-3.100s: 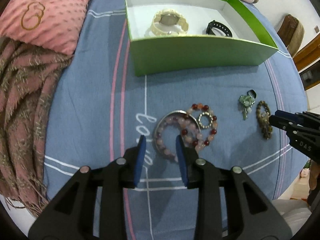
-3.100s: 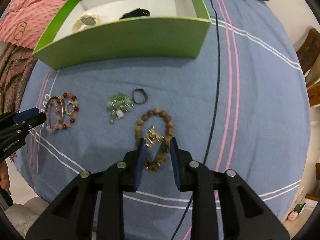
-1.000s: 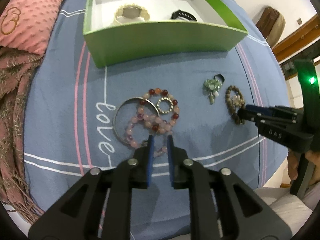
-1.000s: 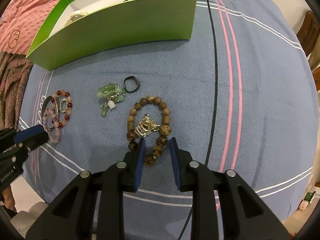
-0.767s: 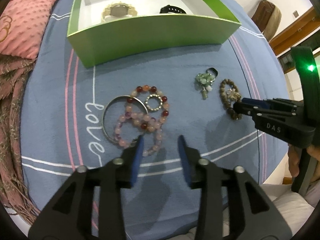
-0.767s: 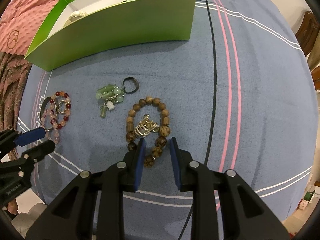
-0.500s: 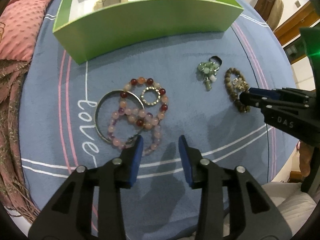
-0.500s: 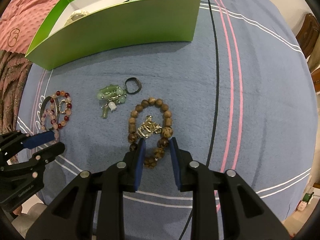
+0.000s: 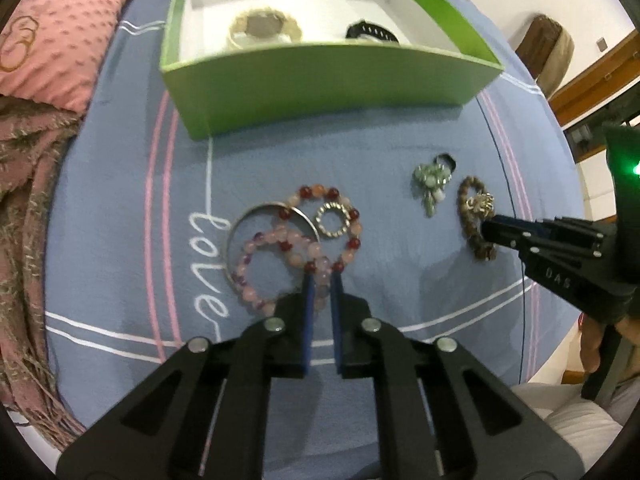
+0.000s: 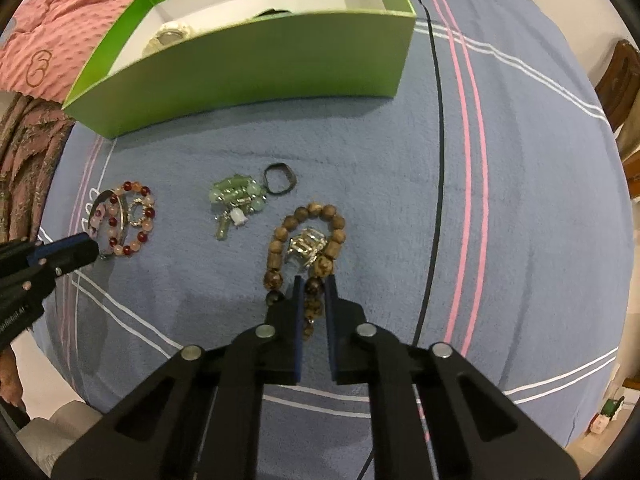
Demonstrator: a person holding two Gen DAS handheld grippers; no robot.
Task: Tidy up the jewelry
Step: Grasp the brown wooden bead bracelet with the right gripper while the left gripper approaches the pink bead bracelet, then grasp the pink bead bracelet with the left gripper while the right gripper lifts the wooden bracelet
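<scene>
My left gripper (image 9: 321,276) points down at a pile of bracelets, its jaws closing with beads of the pink bead bracelet (image 9: 256,256) pinched between the pads. A red-and-orange bead bracelet (image 9: 352,240), a silver bangle (image 9: 236,232) and a small silver ring (image 9: 334,220) overlap it. My right gripper (image 10: 310,280) is closing on the near end of the brown bead bracelet (image 10: 280,240), which carries a silver charm (image 10: 306,246). A green bead charm (image 10: 236,196) and a black ring (image 10: 280,180) lie between the two piles. The green box (image 9: 328,76) behind holds a cream watch (image 9: 264,28) and a black band (image 9: 372,32).
Everything lies on a blue striped bedspread (image 10: 500,200). A pink pillow (image 9: 52,40) and a fringed throw (image 9: 24,200) lie at the left. A wooden chair (image 10: 620,68) stands past the bed's right edge. A person's hand (image 9: 592,344) holds the right gripper's handle.
The left jaws opened wide, moved forward over the pile and narrowed onto the pink beads. The right jaws narrowed onto the brown beads without shifting place.
</scene>
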